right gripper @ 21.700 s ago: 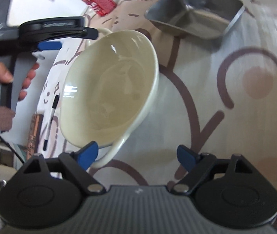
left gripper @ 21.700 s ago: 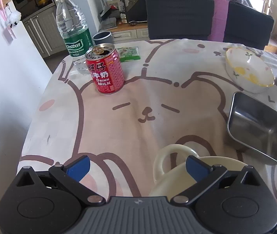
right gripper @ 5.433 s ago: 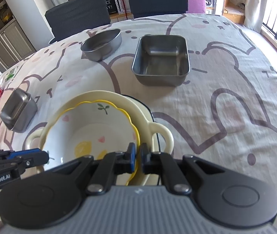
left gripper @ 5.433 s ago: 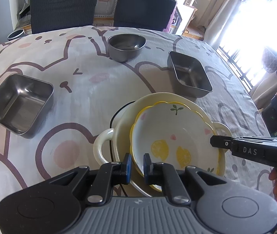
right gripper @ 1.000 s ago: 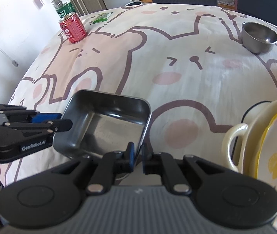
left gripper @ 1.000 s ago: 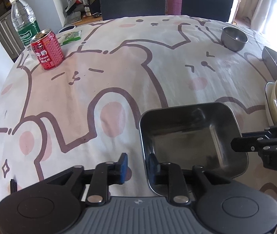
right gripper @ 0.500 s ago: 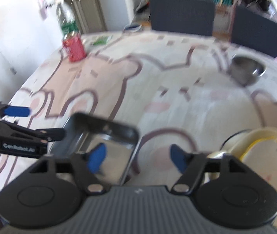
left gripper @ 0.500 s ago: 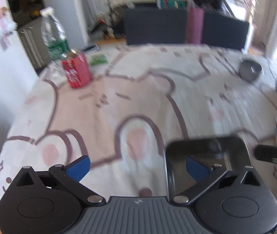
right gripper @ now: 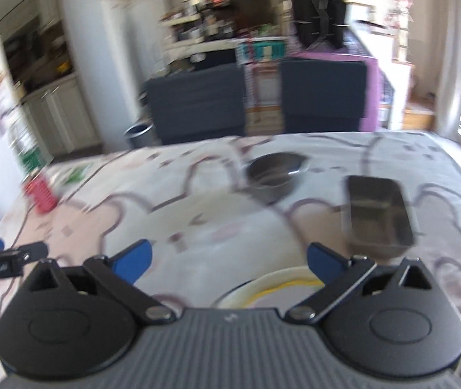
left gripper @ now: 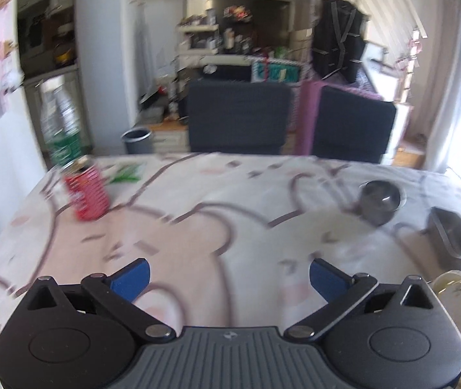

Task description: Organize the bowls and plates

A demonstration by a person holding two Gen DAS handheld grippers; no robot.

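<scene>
Both views are blurred by motion. My left gripper [left gripper: 228, 275] is open and empty above the bear-print tablecloth [left gripper: 198, 227]. My right gripper [right gripper: 228, 259] is open and empty, just above the cream bowl with the yellow-rimmed bowl inside it [right gripper: 275, 283]. That stack shows at the lower right of the left wrist view [left gripper: 457, 295]. A round steel bowl [right gripper: 275, 175] and a rectangular steel tray [right gripper: 376, 214] stand further back on the right; both also show in the left wrist view, the bowl [left gripper: 379, 199] and the tray [left gripper: 451, 236]. The square steel tray is out of view.
A red drink can [left gripper: 86, 191], a water bottle [left gripper: 60, 126] and a green packet [left gripper: 126, 171] stand at the far left. Two dark chairs [left gripper: 240, 116] are behind the table. The left gripper's tip [right gripper: 3, 259] shows at the left of the right wrist view.
Both grippers have let go of the square steel tray, opened wide and lifted and tilted up. The tray has dropped out of both views.
</scene>
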